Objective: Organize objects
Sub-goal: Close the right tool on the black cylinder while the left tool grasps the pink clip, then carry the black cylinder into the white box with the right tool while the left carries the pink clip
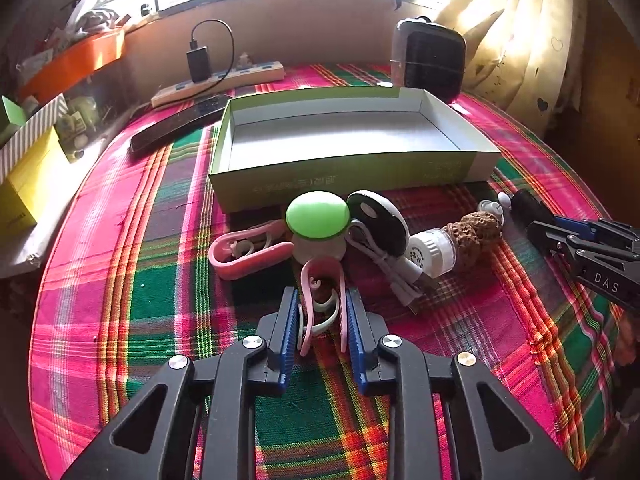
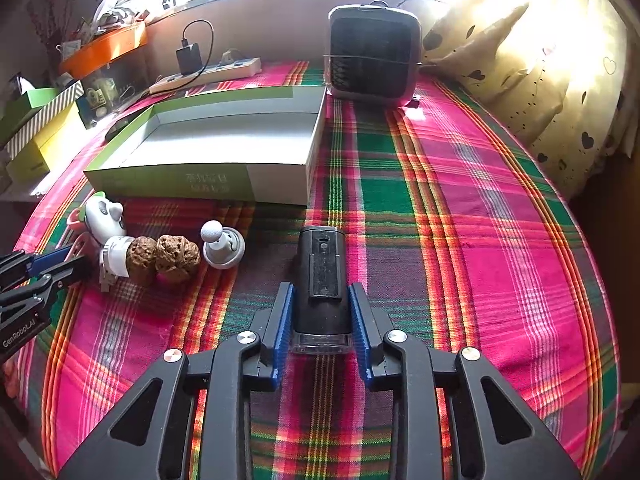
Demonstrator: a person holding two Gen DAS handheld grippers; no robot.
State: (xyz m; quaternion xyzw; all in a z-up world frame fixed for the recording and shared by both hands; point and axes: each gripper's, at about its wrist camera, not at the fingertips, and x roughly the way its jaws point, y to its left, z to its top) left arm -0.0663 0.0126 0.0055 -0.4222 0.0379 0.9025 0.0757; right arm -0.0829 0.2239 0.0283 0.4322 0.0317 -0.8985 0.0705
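Observation:
An open green-and-white box (image 1: 340,136) stands on the plaid cloth; it also shows in the right wrist view (image 2: 216,140). My left gripper (image 1: 322,312) is shut on a pink clip (image 1: 320,300), just in front of a green-topped round gadget (image 1: 318,216), a second pink clip (image 1: 248,248), a black-and-white disc with a cable (image 1: 380,220), a white cap (image 1: 432,248) and a walnut (image 1: 476,232). My right gripper (image 2: 322,308) is shut on a black oblong device (image 2: 322,276) lying on the cloth. Two walnuts (image 2: 164,256) and a grey knob (image 2: 222,246) lie to its left.
A black heater (image 2: 374,56) stands behind the box at the right. A power strip with a charger (image 1: 216,76) and a dark remote (image 1: 180,120) lie at the back left. Boxes and an orange tray (image 1: 72,64) line the left side. A curtain (image 2: 540,60) hangs at the right.

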